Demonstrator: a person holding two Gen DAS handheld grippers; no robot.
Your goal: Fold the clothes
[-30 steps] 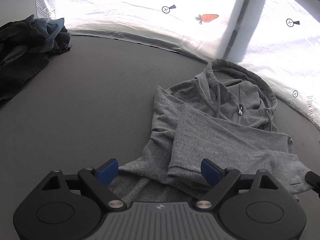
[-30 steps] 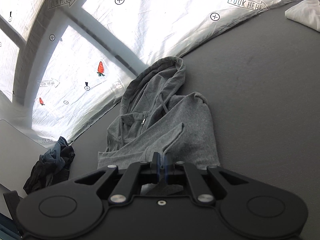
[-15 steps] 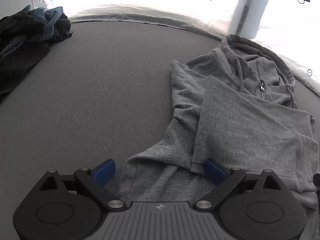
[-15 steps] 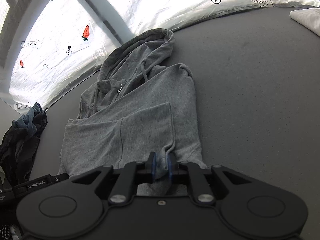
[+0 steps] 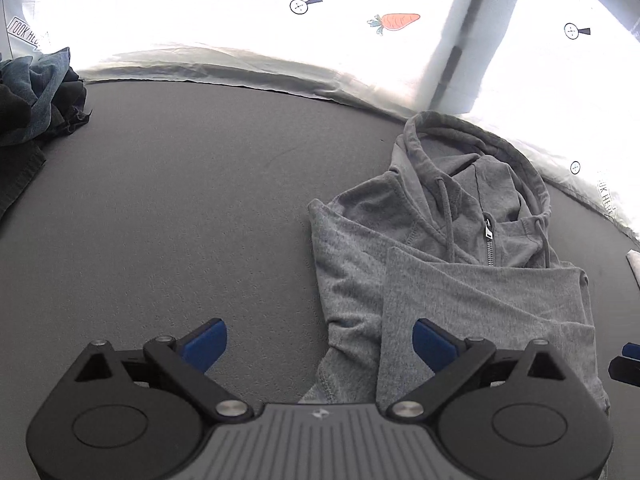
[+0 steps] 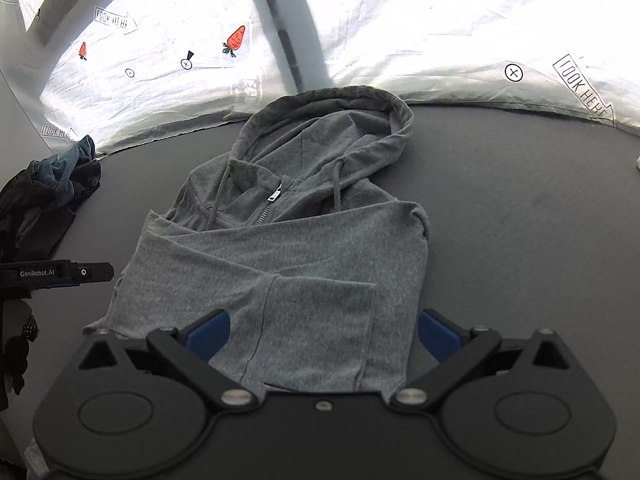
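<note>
Fingers first: our right gripper (image 6: 322, 336) is opening, its blue fingers (image 6: 208, 334) wide apart on either side of the grey hoodie's (image 6: 304, 264) folded hem and pressing on nothing. Our left gripper (image 5: 318, 344) stands spread and empty, the hoodie's edge just ahead of its right finger. Beyond both, the hood lies toward the white printed sheet (image 6: 440, 32). Far left on the table (image 5: 180, 200), dark clothes (image 5: 36, 88) are heaped.
</note>
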